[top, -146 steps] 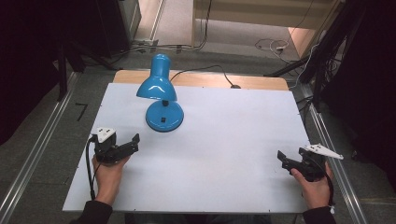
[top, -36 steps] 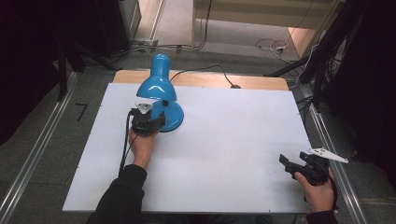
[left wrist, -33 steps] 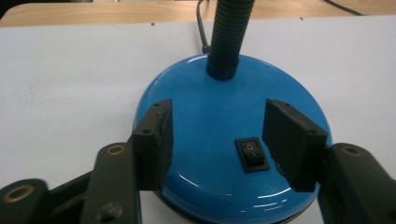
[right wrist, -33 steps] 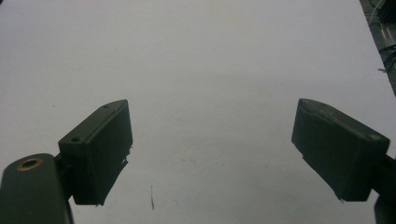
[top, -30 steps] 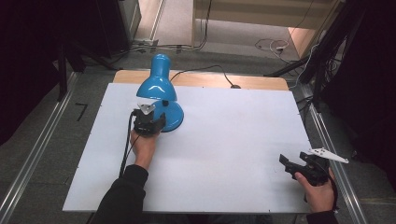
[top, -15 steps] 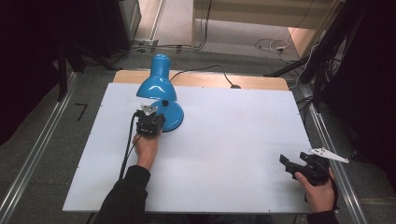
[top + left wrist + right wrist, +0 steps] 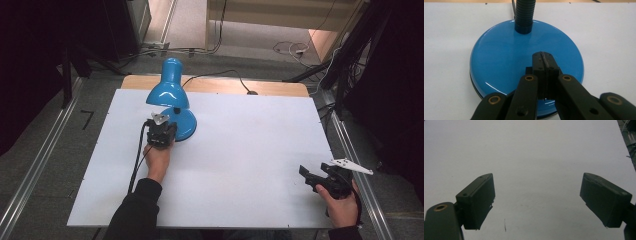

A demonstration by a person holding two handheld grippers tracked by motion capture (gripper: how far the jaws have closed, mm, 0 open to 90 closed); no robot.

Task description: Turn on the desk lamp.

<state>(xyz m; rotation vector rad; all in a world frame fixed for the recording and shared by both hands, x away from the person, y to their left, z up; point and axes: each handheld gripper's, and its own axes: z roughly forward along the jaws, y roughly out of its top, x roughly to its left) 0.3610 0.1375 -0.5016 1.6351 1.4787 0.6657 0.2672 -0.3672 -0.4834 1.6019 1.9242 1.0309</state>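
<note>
lamp (image 7: 170, 95) base (image 7: 526, 62): left tongs (image 7: 543, 58), pressed together and empty, sit on it; push straight down. right tongs (image 7: 536, 192) rest apart on desk (image 7: 250, 150).

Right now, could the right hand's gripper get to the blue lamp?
Probably yes, though it's far off. The right gripper sits near the table's right front corner with open jaws, and bare white tabletop lies between it and the blue lamp. The left gripper is already shut over the lamp's base, so it'd share space there.
</note>
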